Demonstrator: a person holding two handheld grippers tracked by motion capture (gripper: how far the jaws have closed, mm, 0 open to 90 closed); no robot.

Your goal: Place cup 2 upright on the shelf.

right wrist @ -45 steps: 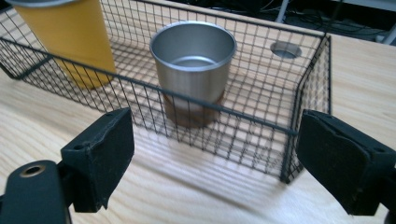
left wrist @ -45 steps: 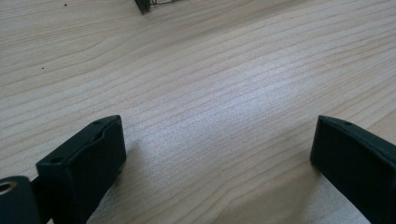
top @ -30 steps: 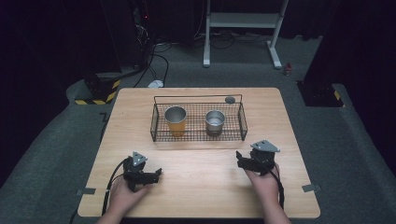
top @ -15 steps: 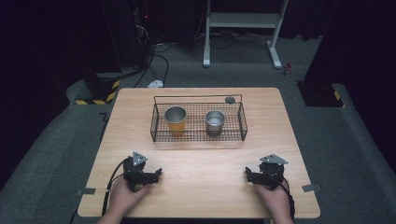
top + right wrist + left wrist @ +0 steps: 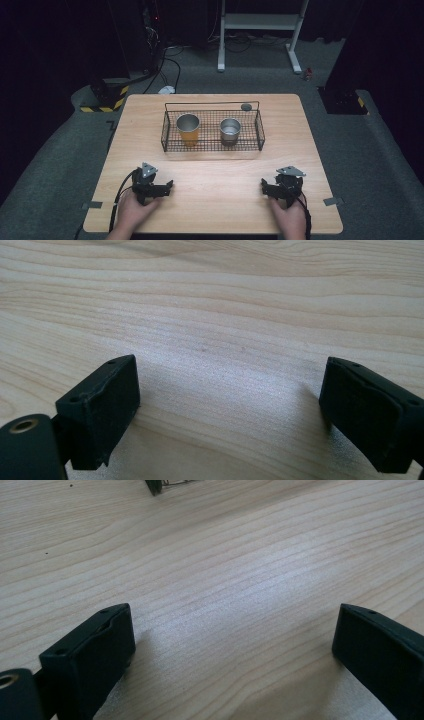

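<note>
Resting low on the pale wooden counter (image 5: 215, 175), the left gripper (image 5: 167, 187) and right gripper (image 5: 263, 187) both show wide, empty jaws. Well beyond them, a black wire basket (image 5: 212, 146) holds 2 upright cups: an orange metal-rimmed cup (image 5: 188, 129) and a small steel cup (image 5: 230, 131).

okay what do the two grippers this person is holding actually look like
Both are black. The left gripper and the right gripper each carry a grey three-cornered plate on top, and a black cable trails back from each past the hand. Seen up close, the left gripper's fingers and the right gripper's fingers are blocky matte black pads with small screw holes. The forearms look bare, with no sleeves in view.
</note>
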